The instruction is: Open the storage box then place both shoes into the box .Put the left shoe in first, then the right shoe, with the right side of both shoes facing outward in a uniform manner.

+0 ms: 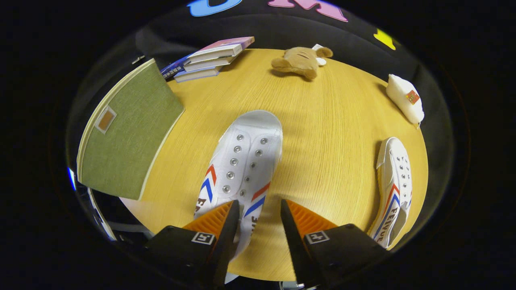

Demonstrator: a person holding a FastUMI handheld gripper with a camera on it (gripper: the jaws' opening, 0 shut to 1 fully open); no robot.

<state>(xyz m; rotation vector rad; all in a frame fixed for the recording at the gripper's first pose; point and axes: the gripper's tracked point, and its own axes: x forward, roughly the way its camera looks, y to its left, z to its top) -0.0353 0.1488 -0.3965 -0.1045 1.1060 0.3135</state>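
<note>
While the tongs (260,209) hang above the round wooden desk (322,121) with both fingers spread apart and gripping nothing, one white shoe (246,161) lies just ahead, its heel end reaching between the fingers; the second white shoe (394,189) rests well apart to the right; the green storage box (129,133), lid closed, sits to the left, near some stacked books (209,60).

"FEIYUE" on right-hand shoe (393,189); other labels unreadable.
</note>
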